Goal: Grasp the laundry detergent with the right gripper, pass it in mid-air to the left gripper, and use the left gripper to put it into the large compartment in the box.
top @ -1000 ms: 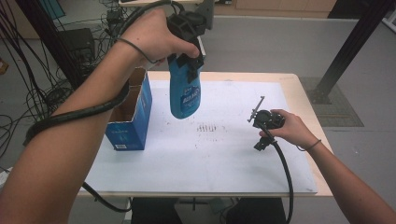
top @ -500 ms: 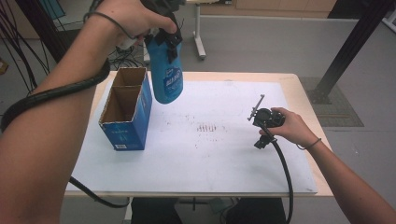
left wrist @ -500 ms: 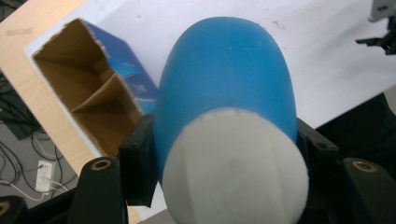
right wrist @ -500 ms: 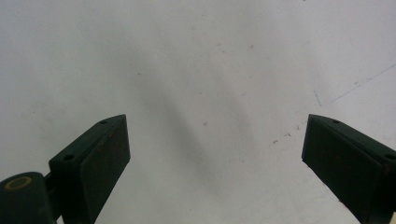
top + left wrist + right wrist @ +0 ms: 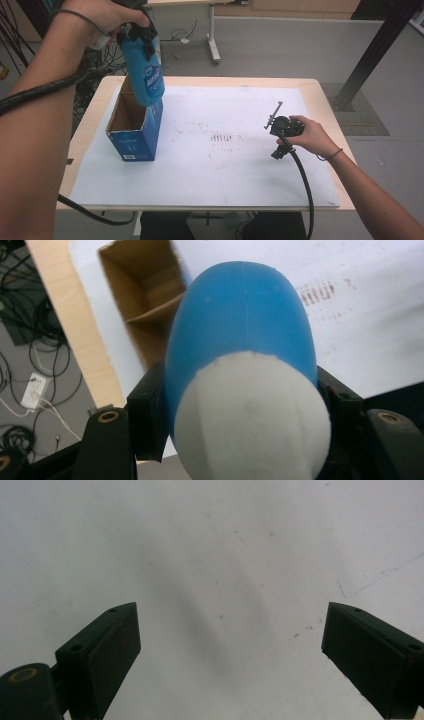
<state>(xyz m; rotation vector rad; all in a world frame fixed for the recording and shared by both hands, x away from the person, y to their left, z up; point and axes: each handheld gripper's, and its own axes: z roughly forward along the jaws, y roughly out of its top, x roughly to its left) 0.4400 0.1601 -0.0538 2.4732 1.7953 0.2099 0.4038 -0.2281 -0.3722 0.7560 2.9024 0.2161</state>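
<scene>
While left gripper [image 5: 142, 37] clamps blue plastic bottle [image 5: 146, 75] above open blue cardboard box [image 5: 131, 142] | right gripper [image 5: 230, 645] apart, empty | next: lower bottle inside.

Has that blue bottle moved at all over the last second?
Yes. The blue bottle, clamped in the left claw, has travelled left across the high view, from over the white mat to above the open cardboard box.

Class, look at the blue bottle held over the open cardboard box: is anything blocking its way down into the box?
Nothing visible does. The blue plastic bottle hangs in the left gripper just above the open blue cardboard box, whose top flaps are open and whose brown inside looks empty.
</scene>
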